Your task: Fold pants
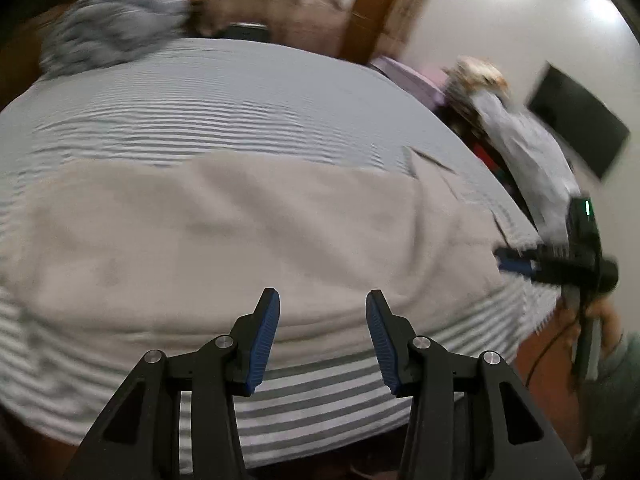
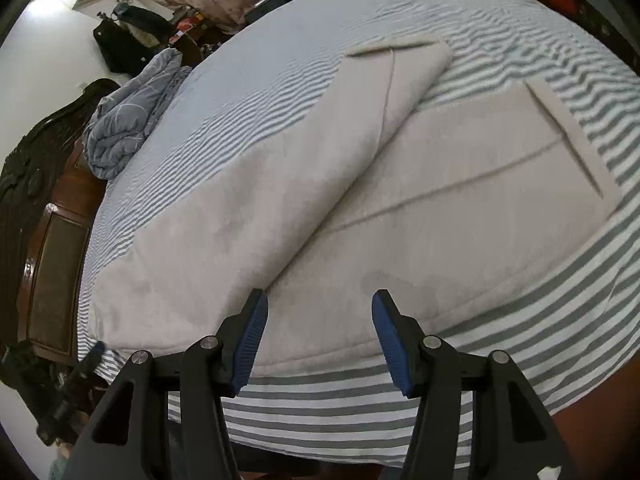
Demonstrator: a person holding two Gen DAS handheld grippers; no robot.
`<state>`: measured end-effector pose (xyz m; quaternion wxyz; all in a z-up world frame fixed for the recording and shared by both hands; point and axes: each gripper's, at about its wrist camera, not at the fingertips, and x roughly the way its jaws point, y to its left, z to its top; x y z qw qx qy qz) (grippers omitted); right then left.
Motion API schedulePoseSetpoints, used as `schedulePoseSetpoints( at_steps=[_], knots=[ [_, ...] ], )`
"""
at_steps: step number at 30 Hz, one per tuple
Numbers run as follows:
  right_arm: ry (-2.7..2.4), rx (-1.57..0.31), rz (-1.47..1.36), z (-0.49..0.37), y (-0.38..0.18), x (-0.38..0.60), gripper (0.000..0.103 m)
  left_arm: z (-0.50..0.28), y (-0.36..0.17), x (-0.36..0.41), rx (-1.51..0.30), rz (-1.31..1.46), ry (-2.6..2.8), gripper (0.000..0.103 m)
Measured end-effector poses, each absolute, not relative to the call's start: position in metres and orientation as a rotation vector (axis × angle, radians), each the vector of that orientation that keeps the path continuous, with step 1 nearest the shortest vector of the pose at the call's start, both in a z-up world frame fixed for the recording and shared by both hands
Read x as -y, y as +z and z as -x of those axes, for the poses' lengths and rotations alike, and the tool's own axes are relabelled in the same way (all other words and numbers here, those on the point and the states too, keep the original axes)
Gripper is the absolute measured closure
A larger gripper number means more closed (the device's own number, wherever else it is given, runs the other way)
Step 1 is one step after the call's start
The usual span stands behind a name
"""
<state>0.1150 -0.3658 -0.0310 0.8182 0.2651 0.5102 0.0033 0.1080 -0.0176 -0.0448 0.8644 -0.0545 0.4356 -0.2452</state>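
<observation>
One pair of pants (image 2: 360, 184) is all I count as laundry to fold, pale beige, lying flat across the middle of the right wrist view on the striped bed sheet (image 2: 520, 360). Both legs are spread in a V: one runs toward the upper centre of the frame, the other toward the right edge, and they meet at the lower centre. I judge that no fold has been made yet, so bringing one leg over the other and then doubling the length are both left.

Two grippers are in play. My right gripper (image 2: 320, 336) hovers at the bottom centre of its frame with its jaws apart and nothing between them. My left gripper (image 1: 322, 336) is likewise apart and empty above the cloth, in a blurred view.

Besides those, I count one crumpled grey blanket (image 2: 128, 120) at the left of the right wrist view.
</observation>
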Motion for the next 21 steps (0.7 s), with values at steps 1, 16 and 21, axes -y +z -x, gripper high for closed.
schedulePoseSetpoints(
  at_steps=[1, 16, 21],
  knots=[
    [0.008, -1.092, -0.554, -0.118, -0.029, 0.367, 0.051, -0.111, -0.051, 0.035, -0.925, 0.096, -0.542, 0.057],
    [-0.053, -1.178, -0.327, -0.257, -0.04, 0.388, 0.051, -0.142, -0.113, 0.15, -1.016, 0.01, -0.643, 0.063],
    [-0.144, -1.2, -0.213, -0.33, -0.064, 0.388, 0.052, -0.141, -0.117, 0.157, -0.973, -0.03, -0.634, 0.075]
  ],
)
